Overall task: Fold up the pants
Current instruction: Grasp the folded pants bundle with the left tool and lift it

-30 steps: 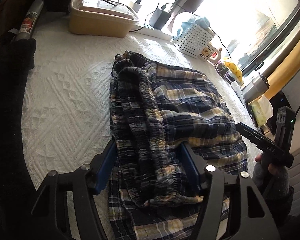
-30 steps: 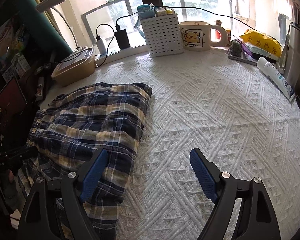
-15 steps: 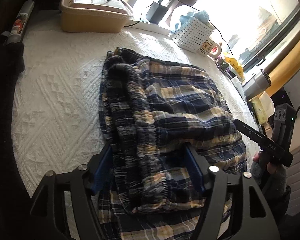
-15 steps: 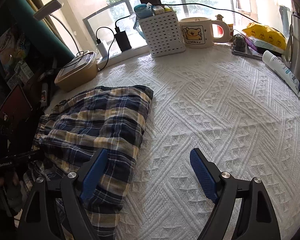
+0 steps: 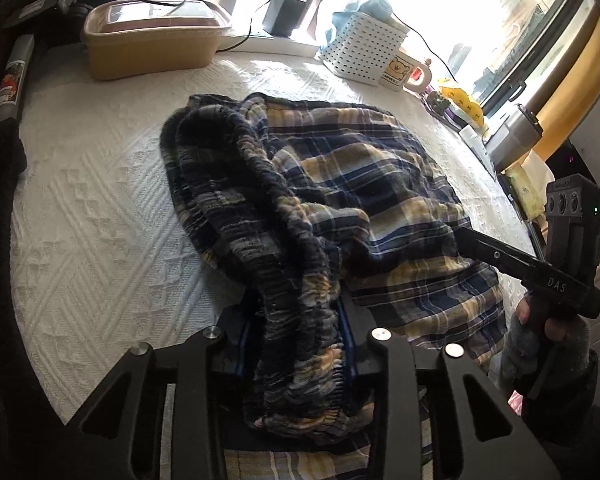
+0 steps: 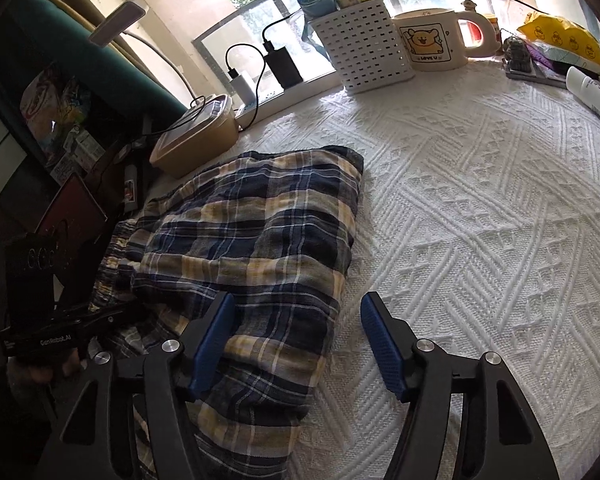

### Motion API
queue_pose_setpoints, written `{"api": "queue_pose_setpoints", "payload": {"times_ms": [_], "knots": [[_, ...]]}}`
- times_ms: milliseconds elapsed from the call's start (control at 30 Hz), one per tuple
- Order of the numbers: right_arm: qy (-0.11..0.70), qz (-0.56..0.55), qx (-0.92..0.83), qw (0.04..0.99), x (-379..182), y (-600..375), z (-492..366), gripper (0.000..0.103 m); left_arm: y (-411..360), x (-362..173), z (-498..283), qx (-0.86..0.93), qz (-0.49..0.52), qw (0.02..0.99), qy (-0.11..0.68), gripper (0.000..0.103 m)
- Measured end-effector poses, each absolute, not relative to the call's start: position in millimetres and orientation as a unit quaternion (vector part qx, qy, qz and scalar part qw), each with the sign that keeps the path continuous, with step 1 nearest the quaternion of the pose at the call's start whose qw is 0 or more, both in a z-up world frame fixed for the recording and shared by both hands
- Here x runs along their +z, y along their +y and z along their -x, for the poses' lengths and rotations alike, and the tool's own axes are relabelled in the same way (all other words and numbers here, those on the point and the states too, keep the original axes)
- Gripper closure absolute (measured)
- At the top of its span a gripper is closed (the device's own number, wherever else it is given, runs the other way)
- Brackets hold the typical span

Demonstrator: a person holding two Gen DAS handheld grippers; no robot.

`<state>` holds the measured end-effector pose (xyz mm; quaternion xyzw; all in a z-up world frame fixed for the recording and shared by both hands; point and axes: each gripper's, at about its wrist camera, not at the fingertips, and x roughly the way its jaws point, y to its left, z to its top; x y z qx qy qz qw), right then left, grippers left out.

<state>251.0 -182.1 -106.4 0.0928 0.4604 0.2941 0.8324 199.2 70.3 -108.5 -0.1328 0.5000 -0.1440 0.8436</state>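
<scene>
A: Left wrist view: left gripper (image 5: 296,340) just closed, pinching the bunched waistband (image 5: 300,320) of the pants (image 5: 360,184) on the tabletop (image 5: 88,216).
B: Right gripper (image 6: 296,340) narrowing, nothing pinched; one finger over the plaid edge, other over bare cloth.
A: Best to clamp that edge fully, then lift both together, keeping layers aligned.
</scene>
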Motion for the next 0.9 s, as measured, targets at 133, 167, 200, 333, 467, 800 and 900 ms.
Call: {"api": "queue_pose_setpoints", "payload": {"times_ms": [133, 167, 200, 333, 467, 800, 900], "knots": [[0.459, -0.072, 0.303, 0.832, -107, -168, -249, 0.042, 67, -109, -200, -0.148, 0.122, 0.846, 0.497, 0.077], [0.459, -0.06, 0.303, 0.833, -108, -164, -249, 0.047, 68, -110, -200, -0.148, 0.123, 0.847, 0.496, 0.077], [0.457, -0.05, 0.303, 0.835, -108, -162, -249, 0.05, 69, -110, -200, -0.148, 0.123, 0.847, 0.495, 0.078], [0.461, -0.041, 0.304, 0.833, -109, -159, -251, 0.063, 65, -108, -197, -0.144, 0.113, 0.852, 0.49, 0.078], [0.456, -0.037, 0.314, 0.832, -108, -158, -248, 0.083, 64, -103, -196, -0.146, 0.112, 0.856, 0.483, 0.08], [0.433, -0.023, 0.311, 0.845, -91, -158, -238, 0.088, 58, -82, -187, -0.141, 0.081, 0.88, 0.446, 0.081], [0.424, -0.014, 0.306, 0.852, -83, -159, -234, 0.088, 54, -78, -184, -0.141, 0.073, 0.885, 0.438, 0.081]]}}
